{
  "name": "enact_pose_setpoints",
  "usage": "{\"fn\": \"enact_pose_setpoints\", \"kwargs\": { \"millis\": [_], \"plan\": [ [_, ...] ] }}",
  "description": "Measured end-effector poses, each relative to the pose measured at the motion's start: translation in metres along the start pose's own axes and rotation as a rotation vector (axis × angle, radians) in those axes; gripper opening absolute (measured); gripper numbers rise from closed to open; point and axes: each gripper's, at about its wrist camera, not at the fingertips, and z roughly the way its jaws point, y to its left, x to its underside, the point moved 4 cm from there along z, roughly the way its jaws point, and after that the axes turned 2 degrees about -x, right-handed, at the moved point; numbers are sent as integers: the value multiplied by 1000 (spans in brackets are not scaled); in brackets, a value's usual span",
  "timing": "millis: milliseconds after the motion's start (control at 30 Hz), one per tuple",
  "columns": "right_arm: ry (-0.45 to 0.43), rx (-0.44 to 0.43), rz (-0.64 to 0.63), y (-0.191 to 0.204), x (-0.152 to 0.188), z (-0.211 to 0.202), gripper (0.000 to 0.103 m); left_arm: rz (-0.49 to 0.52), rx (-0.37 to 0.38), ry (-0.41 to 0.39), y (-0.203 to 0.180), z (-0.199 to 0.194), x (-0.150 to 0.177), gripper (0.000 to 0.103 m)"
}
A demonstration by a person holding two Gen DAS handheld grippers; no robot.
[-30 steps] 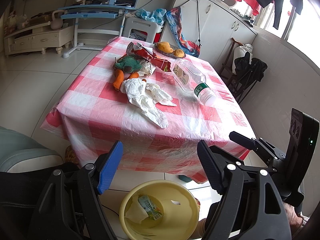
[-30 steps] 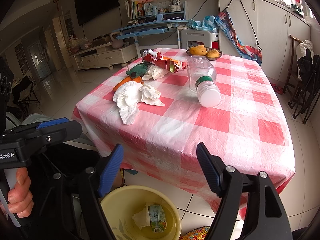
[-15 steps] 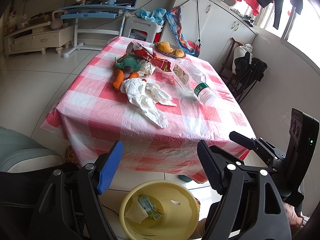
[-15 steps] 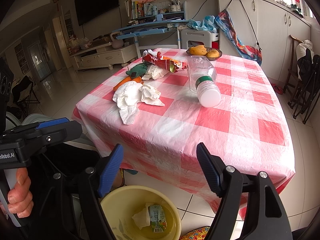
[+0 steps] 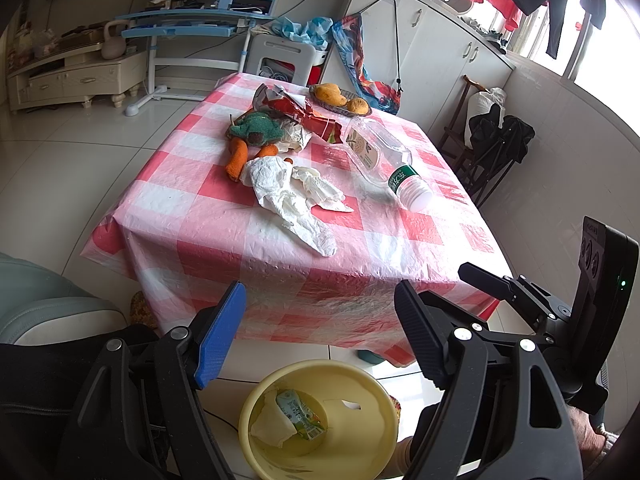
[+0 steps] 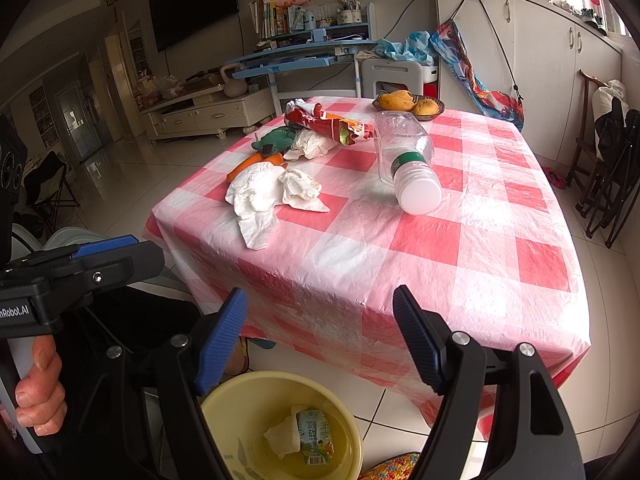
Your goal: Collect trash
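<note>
Left wrist: left gripper (image 5: 320, 332) gaped empty over yellow bin (image 5: 352, 376) | tissue (image 5: 292, 196), bottle (image 5: 384, 164) lay on table (image 5: 240, 240) | Right wrist: right gripper (image 6: 320, 332) gaped empty | carton (image 6: 316, 436) sat in bin
</note>
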Motion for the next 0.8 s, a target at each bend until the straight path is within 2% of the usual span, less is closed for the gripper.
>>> {"fn": "enact_pose_setpoints", "kwargs": {
  "millis": [433,800],
  "plan": [
    [-15,-4,13,-1,0,1,72,-41,-9,-21,5,3,2,73],
    [-28,-42,46,-1,-9,-2,72,2,-83,-25,1,7,-1,73]
  ]
}}
